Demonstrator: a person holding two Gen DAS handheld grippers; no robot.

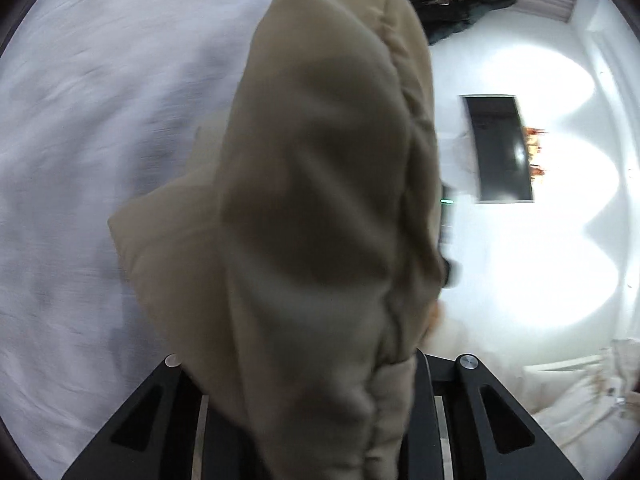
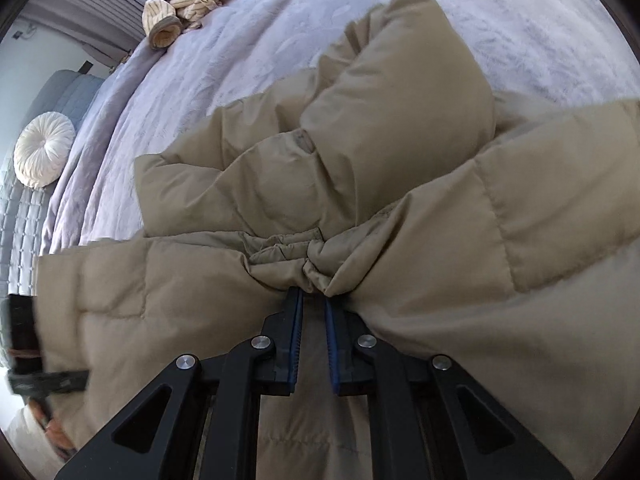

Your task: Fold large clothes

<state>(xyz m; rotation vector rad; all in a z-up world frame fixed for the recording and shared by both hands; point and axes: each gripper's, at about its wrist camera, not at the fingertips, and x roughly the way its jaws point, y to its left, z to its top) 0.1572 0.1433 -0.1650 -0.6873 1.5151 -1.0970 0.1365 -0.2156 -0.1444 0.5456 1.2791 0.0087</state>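
A: Beige quilted puffer jacket [image 2: 360, 152] sprawled mid-bed on the lilac bedspread [image 2: 224, 52], unfolded.

B: Right tongs [image 2: 313, 300] pinching a bunched seam. Left tongs [image 1: 316, 420] clamp a jacket fold, lifted. Folding barely begun; sleeves and body remain.

We see the right hand-held gripper [image 2: 313, 300] pinching a bunched fold of the tan puffer jacket [image 2: 360, 184] on the lavender bed [image 2: 240, 40].

No lettering, label, brand or number could be read anywhere in either wrist view; both pictures were blurred in places.
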